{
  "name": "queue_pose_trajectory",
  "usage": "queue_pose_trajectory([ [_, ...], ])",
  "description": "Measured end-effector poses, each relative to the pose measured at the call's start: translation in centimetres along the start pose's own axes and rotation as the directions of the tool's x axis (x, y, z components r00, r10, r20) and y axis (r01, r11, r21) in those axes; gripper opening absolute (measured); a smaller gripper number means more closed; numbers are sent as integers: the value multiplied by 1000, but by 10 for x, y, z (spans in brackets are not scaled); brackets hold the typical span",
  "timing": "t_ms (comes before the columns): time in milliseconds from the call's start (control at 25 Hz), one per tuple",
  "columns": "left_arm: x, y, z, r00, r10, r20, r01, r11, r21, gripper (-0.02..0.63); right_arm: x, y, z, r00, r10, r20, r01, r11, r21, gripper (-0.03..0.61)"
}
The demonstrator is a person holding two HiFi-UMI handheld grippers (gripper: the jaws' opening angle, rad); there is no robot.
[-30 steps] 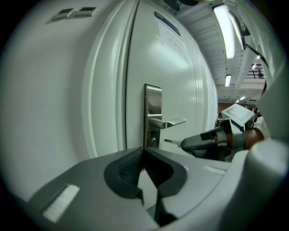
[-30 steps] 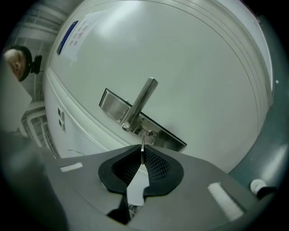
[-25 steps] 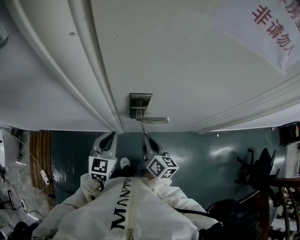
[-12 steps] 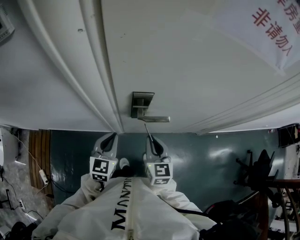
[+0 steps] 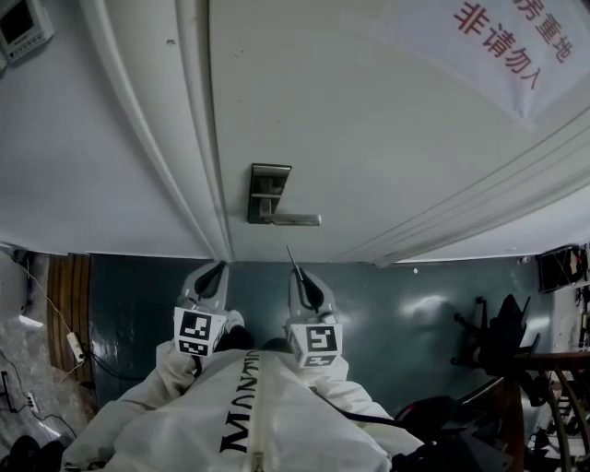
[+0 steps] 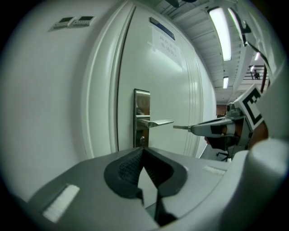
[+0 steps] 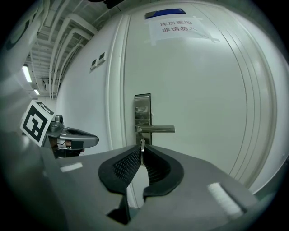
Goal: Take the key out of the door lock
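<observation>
The white door [image 5: 369,120] carries a steel lock plate [image 5: 266,192] with a lever handle [image 5: 293,219]. My right gripper [image 5: 295,272] is shut on a thin silver key [image 5: 291,258] whose blade points at the door, clear of the lock and a short way below the handle. In the right gripper view the key [image 7: 142,146] stands pinched between the pads, with the lock plate [image 7: 142,115] beyond it. My left gripper [image 5: 218,269] hangs beside it at the left, shut and holding nothing. In the left gripper view, the key tip [image 6: 180,127] sticks out of the right gripper [image 6: 212,128].
A paper notice [image 5: 502,46] with red characters is taped to the door's upper right. Door frame mouldings [image 5: 175,138] run left of the lock. A small wall panel [image 5: 20,23] is at top left. Cables and a power strip [image 5: 72,346] lie at the left, an office chair [image 5: 502,336] at the right.
The right gripper has drawn back from the lock with the key and turned level. The head view has shifted, so the door sits higher. The left gripper has stayed put.
</observation>
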State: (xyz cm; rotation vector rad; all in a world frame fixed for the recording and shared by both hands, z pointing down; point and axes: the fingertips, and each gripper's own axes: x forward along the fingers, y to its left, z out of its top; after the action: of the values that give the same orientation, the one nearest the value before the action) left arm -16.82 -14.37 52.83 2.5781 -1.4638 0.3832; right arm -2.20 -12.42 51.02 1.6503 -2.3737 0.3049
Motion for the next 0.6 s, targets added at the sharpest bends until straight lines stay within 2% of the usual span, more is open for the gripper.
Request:
queue_pose_trajectory([
  [240,-31,-28,8,996,82,19,-82,997,10,0,-37,-8,-1,998,60,34,-60,998,-2,21],
  [600,-76,-93,4,991,129,25,-130,991,34,0,-104,-18,-18,991,116,74,-120,991,54,21],
])
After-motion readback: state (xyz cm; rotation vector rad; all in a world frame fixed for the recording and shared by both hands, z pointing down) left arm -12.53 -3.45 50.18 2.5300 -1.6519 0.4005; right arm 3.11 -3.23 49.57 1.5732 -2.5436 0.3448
